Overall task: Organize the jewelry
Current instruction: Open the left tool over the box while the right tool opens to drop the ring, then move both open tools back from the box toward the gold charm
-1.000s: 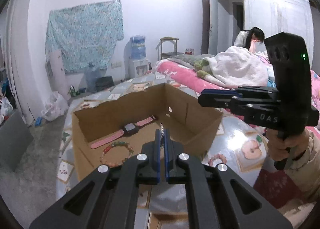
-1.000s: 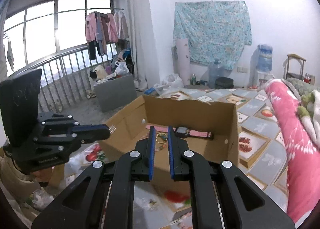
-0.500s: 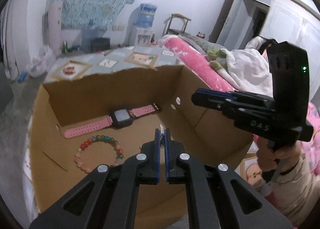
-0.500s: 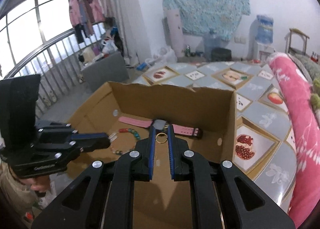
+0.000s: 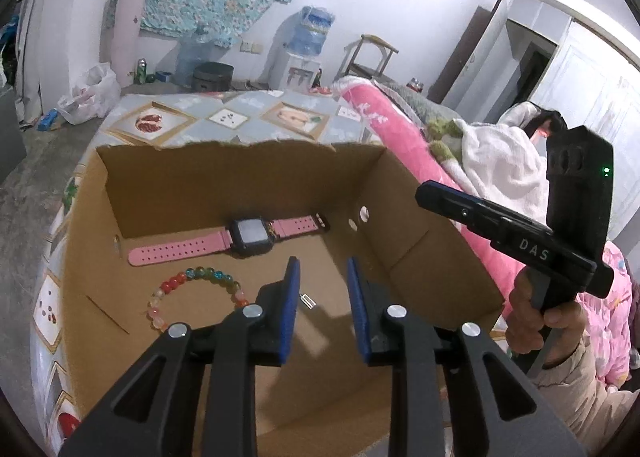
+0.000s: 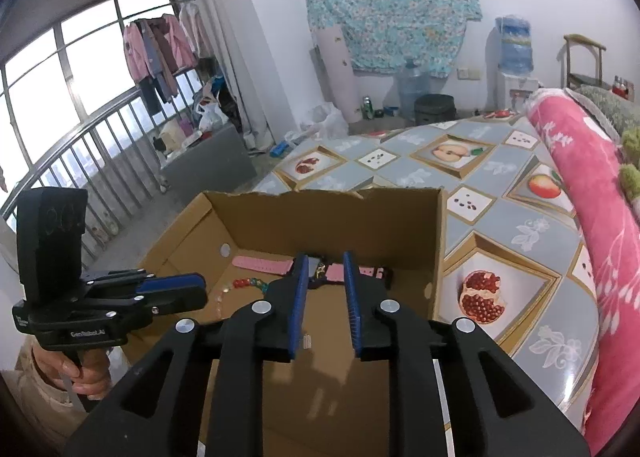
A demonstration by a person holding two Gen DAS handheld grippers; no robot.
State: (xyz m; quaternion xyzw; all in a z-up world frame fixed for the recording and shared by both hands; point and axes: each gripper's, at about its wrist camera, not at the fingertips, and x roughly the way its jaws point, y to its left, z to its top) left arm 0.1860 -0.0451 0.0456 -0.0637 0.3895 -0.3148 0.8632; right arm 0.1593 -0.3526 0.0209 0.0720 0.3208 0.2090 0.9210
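Taking the cardboard box (image 5: 240,185) as landmark: on its floor, from left, lie the bead bracelet (image 5: 196,293), the pink watch (image 5: 248,235) by the far wall, and a small silver charm (image 5: 307,301). The left claw (image 5: 320,289) above it is opening, empty. The right claw (image 6: 324,289) is opening too, nothing visibly gripped. Judged step: releasing pieces into the box; next, fetch remaining jewelry.
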